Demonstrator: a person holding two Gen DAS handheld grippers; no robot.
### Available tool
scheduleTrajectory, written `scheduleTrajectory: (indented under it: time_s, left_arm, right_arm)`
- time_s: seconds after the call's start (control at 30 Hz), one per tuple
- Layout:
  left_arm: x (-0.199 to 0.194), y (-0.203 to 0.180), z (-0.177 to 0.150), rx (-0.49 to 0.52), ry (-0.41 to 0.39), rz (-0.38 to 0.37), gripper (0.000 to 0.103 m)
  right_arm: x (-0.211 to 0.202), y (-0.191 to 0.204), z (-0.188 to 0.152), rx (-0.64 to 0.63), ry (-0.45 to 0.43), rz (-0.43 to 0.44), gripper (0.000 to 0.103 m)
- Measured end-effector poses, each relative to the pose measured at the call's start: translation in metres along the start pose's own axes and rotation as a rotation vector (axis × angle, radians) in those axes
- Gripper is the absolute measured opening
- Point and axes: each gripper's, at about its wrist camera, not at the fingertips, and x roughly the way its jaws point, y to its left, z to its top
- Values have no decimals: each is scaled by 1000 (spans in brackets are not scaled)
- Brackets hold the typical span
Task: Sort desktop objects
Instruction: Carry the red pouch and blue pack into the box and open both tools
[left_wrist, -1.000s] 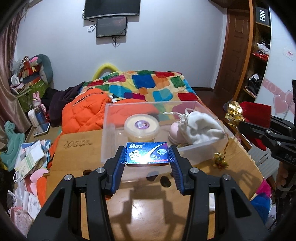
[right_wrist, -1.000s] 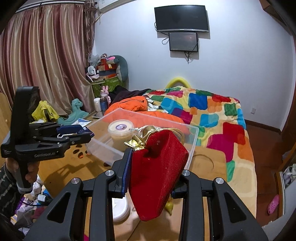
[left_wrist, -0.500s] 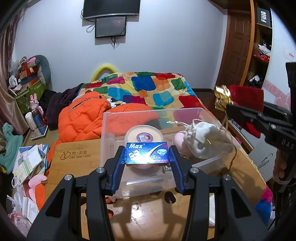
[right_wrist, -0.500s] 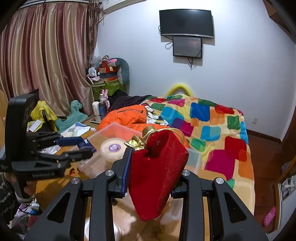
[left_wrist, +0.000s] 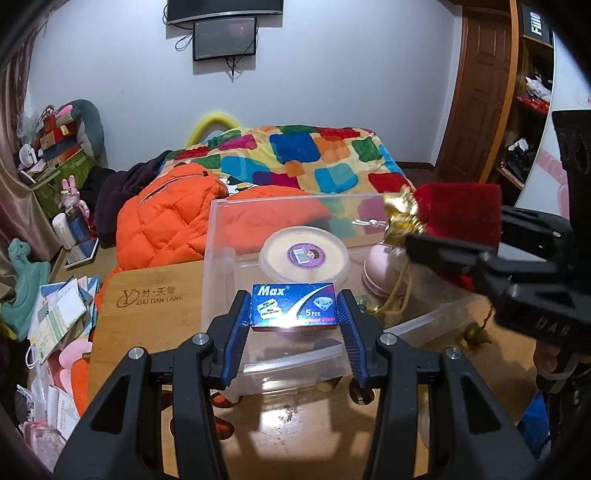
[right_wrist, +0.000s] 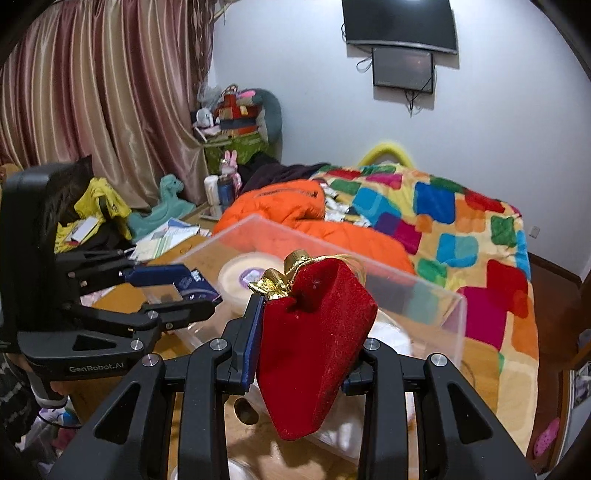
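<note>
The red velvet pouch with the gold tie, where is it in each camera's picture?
Left wrist view: the red velvet pouch is far right, above the middle, pinched in the right gripper over the clear plastic box.
Right wrist view: the pouch fills the lower centre, held between that gripper's fingers.
Shared landmark: the round cream tub with the purple sticker, inside the box, seen in both views.

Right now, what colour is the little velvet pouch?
Deep red, with a gold tie at its neck: velvet pouch, best seen from the right wrist.
</note>
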Motion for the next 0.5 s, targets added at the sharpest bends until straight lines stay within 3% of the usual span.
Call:
scheduleTrajectory:
  time_s: [0.5]
  left_arm:
    - [7, -2, -1, 4, -1, 19, 47]
  right_arm:
    - [33, 3, -12, -26, 99, 50, 32]
